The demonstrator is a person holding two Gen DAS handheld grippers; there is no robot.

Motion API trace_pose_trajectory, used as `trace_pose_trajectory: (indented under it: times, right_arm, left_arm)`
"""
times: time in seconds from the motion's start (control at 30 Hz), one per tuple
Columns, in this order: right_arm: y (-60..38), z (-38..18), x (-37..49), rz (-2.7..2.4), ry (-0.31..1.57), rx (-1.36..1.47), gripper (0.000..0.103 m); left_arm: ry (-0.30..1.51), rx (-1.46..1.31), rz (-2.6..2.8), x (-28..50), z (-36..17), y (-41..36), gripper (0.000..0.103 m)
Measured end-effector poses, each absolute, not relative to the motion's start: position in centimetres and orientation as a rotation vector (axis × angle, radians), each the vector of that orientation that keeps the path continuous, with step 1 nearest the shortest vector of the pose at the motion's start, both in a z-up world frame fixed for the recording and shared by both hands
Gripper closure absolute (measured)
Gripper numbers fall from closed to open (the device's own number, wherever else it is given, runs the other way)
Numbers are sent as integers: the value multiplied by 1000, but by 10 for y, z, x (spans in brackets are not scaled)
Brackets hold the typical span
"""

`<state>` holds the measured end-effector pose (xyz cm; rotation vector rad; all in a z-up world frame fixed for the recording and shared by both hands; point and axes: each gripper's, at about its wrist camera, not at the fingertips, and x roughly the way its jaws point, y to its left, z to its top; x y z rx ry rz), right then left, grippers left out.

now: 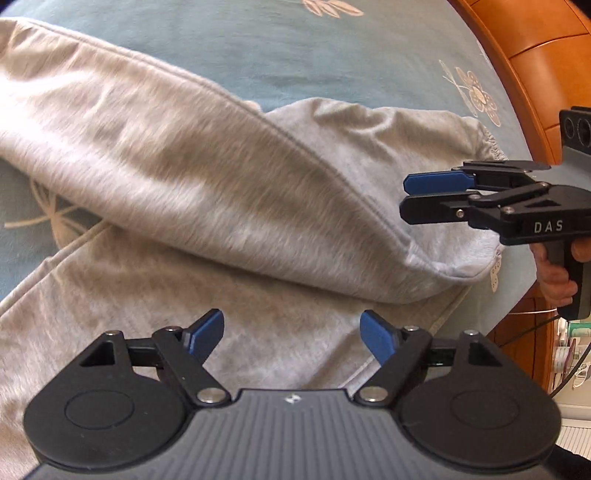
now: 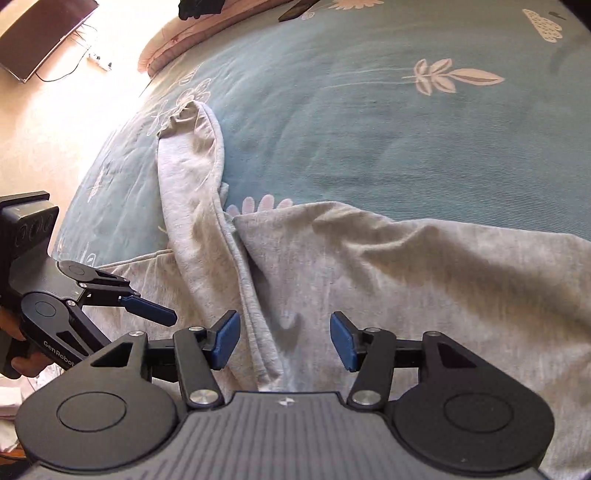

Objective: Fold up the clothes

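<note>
Light grey sweatpants [image 1: 207, 177] lie on a pale blue bedspread [image 1: 258, 55], one leg folded slantwise across the other. An elastic cuff [image 1: 487, 144] shows at the right. My left gripper [image 1: 291, 336] hovers over the lower leg, open, with nothing between its blue pads. My right gripper [image 1: 408, 197] comes in from the right, above the folded leg's edge. In the right wrist view my right gripper [image 2: 284, 339] stands open over the sweatpants [image 2: 369, 266], its pads clear of the cloth. A blue finger [image 2: 147, 308] of the left gripper shows at the left.
An orange wooden bed frame [image 1: 546, 74] curves along the right. Beyond the bed's far edge are the pale floor, a dark screen [image 2: 44, 33] and a white power strip [image 2: 98, 61]. A pink quilt [image 2: 177, 40] lies at the bed's far end. A hand [image 1: 554, 277] holds the right gripper's handle.
</note>
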<state>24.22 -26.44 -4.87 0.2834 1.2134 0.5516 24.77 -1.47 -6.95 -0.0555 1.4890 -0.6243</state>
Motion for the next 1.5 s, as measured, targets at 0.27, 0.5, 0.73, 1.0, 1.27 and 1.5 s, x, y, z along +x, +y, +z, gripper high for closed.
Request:
trace_pose_trajectory:
  times: [0.27,0.5,0.73,1.0,1.27,1.5]
  right_arm:
    - [-196,-50,254,481,1260,89,43]
    - [-176,-54,260,600,1282,23,43]
    - [-179,-56,275,790,1250,95,45]
    - [-178,-55,268,769,1210,72,93]
    - [-198,-39,264,783,1176,321,99]
    - [-197,-27,258,847,1183,411,99]
  left_arm:
    - [1430,-139,-646,241,-88,78,21]
    - [1409,-178,-515,215,-77,125,22]
    - [1313,-441,-452,223,-68,108,21]
    - [1301,-587,-402,258,-74,77,21]
    - [1292,-794,-405,272,-95,76,21]
    - [1185,-992,-406,278,-104,82,21]
